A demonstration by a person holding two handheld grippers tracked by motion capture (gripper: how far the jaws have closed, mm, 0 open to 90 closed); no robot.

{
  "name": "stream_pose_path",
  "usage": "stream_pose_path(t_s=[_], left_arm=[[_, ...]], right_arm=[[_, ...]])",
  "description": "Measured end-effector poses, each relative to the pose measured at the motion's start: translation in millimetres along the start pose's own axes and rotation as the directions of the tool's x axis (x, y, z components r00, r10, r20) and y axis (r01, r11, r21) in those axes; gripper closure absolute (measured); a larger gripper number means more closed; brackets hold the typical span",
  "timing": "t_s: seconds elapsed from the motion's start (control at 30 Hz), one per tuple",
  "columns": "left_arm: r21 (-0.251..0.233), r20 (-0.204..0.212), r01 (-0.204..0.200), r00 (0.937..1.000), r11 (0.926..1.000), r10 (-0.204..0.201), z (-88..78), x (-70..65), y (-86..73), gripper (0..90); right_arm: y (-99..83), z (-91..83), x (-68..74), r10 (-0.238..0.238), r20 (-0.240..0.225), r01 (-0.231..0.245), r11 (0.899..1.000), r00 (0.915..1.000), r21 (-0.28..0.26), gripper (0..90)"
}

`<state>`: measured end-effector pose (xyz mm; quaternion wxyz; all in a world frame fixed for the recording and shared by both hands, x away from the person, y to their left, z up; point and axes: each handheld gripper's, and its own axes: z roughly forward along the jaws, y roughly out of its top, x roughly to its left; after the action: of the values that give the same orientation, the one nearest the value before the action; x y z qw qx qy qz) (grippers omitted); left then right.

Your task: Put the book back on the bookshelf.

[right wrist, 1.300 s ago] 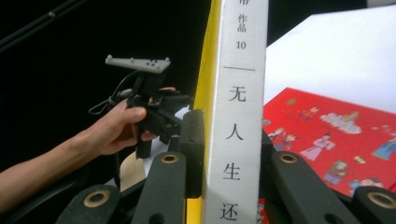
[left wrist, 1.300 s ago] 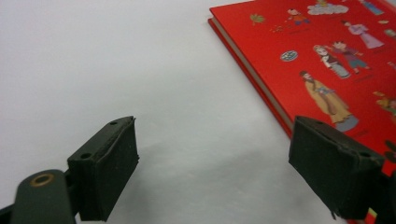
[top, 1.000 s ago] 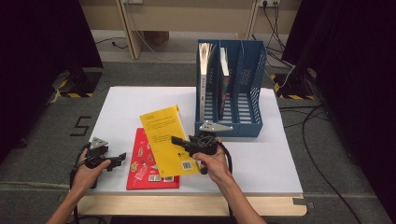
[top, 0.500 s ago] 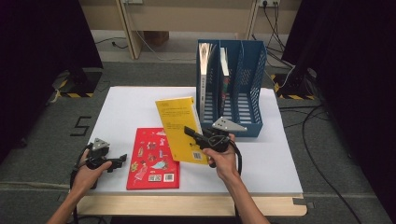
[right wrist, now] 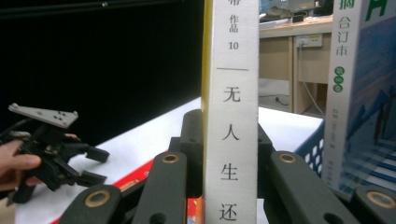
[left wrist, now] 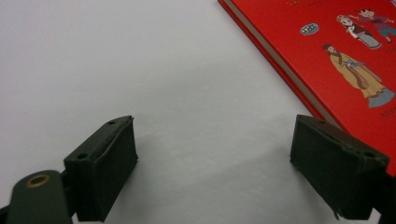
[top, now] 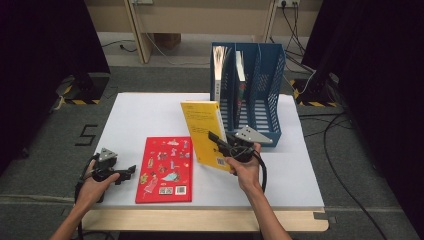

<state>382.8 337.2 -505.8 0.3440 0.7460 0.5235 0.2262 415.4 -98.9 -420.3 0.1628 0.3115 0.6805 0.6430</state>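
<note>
My right gripper (top: 214, 137) is shut on a yellow book (top: 202, 125), holding it tilted up off the white table (top: 145, 115), just left of the blue file rack (top: 260, 95). In the right gripper view the book's white spine (right wrist: 231, 93) stands upright, clamped in my right gripper (right wrist: 229, 140). A red picture book (top: 165, 167) lies flat on the table. My left gripper (top: 128, 172) rests low beside that book's left edge. Its jaws are open and hold nothing. In the left gripper view my left gripper (left wrist: 233, 163) is over bare table, with the red picture book (left wrist: 336, 56) to the upper right.
The rack has upright slots, and two books (top: 220, 70) stand in its left slots. One of them, a blue-and-white book (right wrist: 359, 93), is close on the right in the right gripper view. Dark curtains and floor cables surround the table.
My right gripper has carried the yellow book to the right, toward the rack, and tipped it more upright. The left hand has stayed in place beside the red book.
</note>
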Motion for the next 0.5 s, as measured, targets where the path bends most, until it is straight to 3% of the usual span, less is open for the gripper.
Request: stream_pose_path(t_s=[0.3, 0.5], left_arm=[[-0.001, 0.001, 0.001, 1.0, 1.0, -0.001, 0.0, 0.0, -0.2, 13.4], [0.0, 0.001, -0.001, 1.0, 1.0, 0.001, -0.2, 0.1, -0.2, 13.3]], right_arm=[[-8.1, -0.2, -2.5, -0.003, -0.006, 0.003, 1.0, 1.0, 0.002, 75.7], [-10.3, -9.8, 2.9, -0.039, -0.009, 0.039, 0.999, 0.9992, 0.015, 75.6]])
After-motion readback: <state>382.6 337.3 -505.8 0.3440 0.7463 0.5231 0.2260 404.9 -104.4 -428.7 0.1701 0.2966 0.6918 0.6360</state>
